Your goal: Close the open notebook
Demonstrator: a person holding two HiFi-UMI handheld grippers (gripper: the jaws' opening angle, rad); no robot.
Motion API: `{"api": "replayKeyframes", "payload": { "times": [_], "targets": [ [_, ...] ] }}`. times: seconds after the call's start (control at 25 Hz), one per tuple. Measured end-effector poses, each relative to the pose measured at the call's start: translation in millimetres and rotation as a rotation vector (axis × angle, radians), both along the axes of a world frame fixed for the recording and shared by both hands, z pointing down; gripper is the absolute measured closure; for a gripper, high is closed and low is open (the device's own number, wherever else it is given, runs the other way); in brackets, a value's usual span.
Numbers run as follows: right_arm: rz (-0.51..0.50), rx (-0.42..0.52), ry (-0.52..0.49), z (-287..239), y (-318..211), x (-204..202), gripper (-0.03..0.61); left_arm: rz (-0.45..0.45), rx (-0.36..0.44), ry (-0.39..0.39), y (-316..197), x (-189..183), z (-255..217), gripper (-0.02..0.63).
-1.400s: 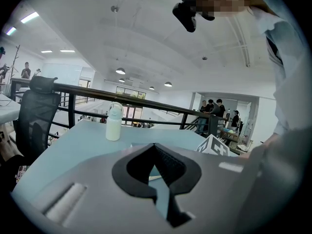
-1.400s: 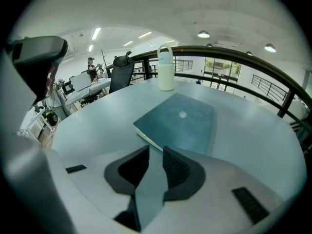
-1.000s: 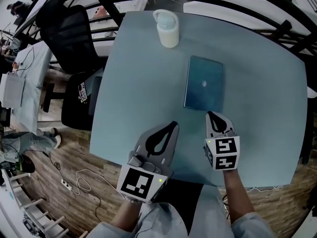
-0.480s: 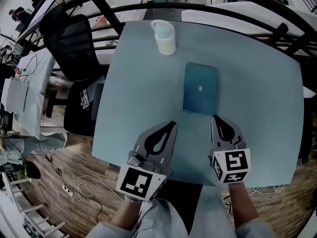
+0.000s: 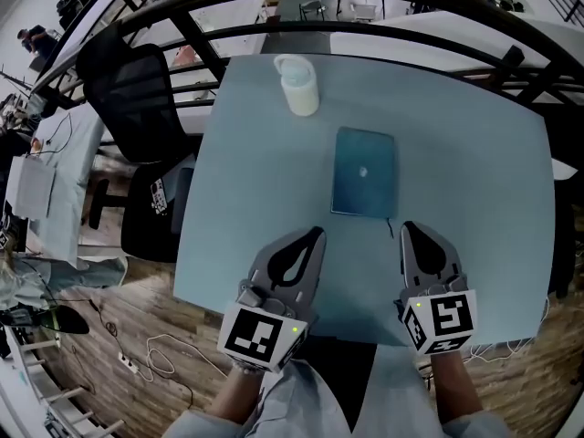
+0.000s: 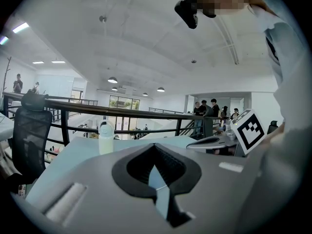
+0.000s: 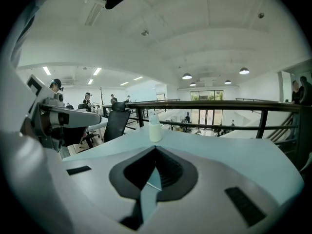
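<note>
1. Notebook (image 5: 364, 172): dark teal cover, closed, lying flat on the pale blue surface (image 5: 255, 181), right of centre, with its long side running near to far.
2. White bottle (image 5: 297, 85): upright near the far edge, left of the notebook and well apart from it.
3. Left gripper (image 5: 316, 233): towards the near edge, left of the notebook; jaws pressed together, nothing between them.
4. Right gripper (image 5: 409, 228): just nearer than the notebook's near right corner, apart from it; jaws fully together, empty.
5. Black office chair (image 5: 128, 80): off the surface's far left side.
</note>
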State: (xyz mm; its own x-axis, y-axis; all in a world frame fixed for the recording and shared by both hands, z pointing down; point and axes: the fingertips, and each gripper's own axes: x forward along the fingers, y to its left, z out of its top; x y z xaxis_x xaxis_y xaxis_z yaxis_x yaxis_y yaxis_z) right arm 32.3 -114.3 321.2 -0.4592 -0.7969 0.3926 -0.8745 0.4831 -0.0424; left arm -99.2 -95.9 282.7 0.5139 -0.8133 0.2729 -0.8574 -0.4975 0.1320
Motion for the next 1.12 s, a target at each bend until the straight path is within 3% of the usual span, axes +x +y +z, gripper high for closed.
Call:
{"api": "replayKeyframes", "payload": {
  "times": [0.4, 1.12],
  "targets": [
    [0.037, 0.051, -0.038, -29, 9, 15, 0.578, 0.015, 0.030, -0.007, -1, 9, -12, 0.611],
    [0.058, 0.130, -0.065, -60, 0, 27, 0.578, 0.053, -0.009, -0.023, -3, 26, -16, 0.611]
  ]
}}
